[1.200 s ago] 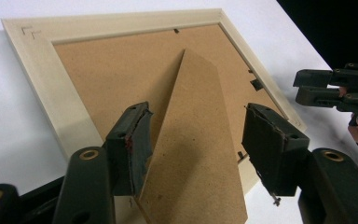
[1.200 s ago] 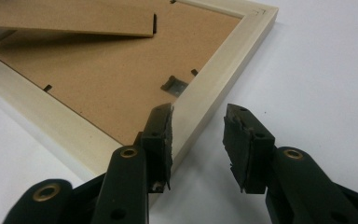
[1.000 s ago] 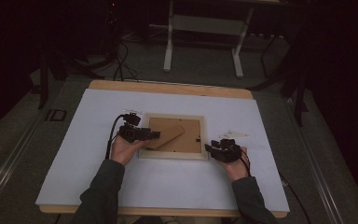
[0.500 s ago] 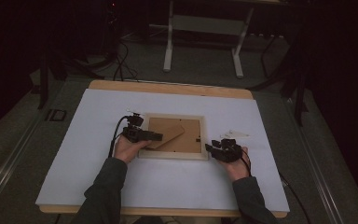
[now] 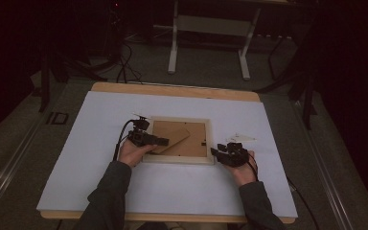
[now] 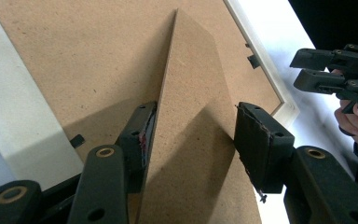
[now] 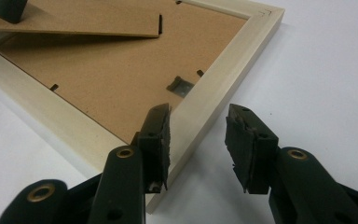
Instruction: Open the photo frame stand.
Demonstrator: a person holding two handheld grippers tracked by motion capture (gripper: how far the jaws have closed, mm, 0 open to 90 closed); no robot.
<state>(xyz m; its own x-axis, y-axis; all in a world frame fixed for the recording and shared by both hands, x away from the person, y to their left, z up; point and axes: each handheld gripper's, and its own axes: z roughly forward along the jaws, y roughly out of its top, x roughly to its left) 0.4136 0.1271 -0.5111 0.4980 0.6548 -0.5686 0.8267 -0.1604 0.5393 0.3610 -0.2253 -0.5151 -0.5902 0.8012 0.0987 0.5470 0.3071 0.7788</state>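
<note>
A pale wooden picture frame [image 5: 177, 159] lies face down on the white table, its brown backing board [image 5: 191, 143] up. A brown stand flap [image 5: 172, 136] [image 6: 191, 116] rises at a slant from the board. My left gripper [image 5: 165, 142] [image 6: 193, 126] straddles this flap and its jaws have just been closing. One pad [image 6: 144, 135] meets the flap's edge, and I see no firm squeeze. My right gripper [image 5: 215, 151] [image 7: 198, 126] stands open astride the frame's rim [image 7: 214, 88] near a corner. One pad [image 7: 161, 135] is over the board, the other is outside the rim.
A metal hanger clip [image 7: 181, 86] sits in the board near the rim. A small pale piece [image 5: 242, 138] lies right of the frame. The white cover [image 5: 76, 158] spreads wide on both sides. Beyond the table's wooden far edge [image 5: 172, 90] stand metal legs [image 5: 175, 43] and floor cables.
The left hand has shifted slightly at the stand flap. The right hand and the frame have kept still.
</note>
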